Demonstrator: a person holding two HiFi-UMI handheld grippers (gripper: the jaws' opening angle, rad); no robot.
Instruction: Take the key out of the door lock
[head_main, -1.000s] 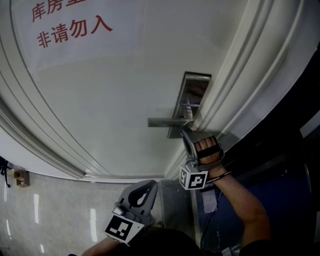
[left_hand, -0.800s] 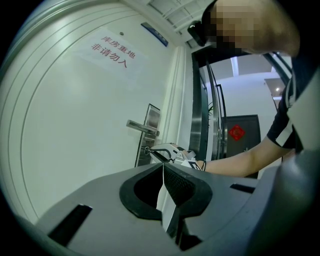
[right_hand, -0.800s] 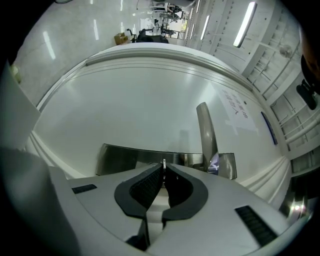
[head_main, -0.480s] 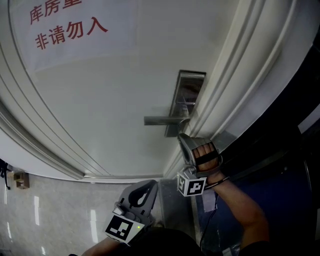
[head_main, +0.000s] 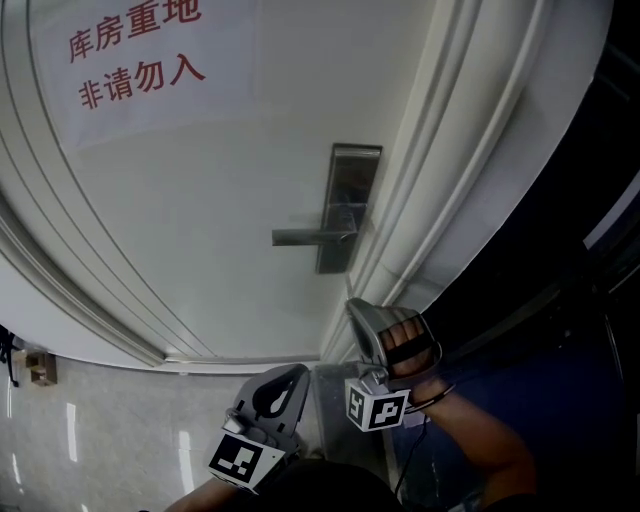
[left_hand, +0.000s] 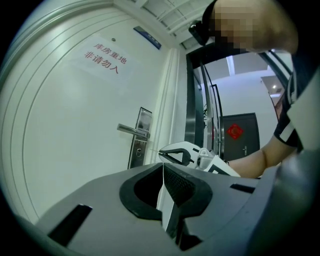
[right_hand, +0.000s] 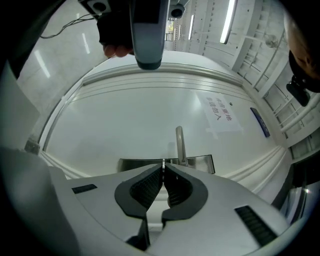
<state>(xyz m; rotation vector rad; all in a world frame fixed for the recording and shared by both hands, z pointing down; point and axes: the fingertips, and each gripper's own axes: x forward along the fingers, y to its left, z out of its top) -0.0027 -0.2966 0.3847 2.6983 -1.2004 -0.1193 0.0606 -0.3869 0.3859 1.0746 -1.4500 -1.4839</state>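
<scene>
Key: thin metal sliver pinched at tips of right gripper, jaws closed on it. Lock plate and lever handle on door sit apart from it. Left gripper low, jaws together, nothing between. We judge key is out; next we carry it off, pinch firm.

Key in right tool, below the lock plate; left tool lower left.
</scene>
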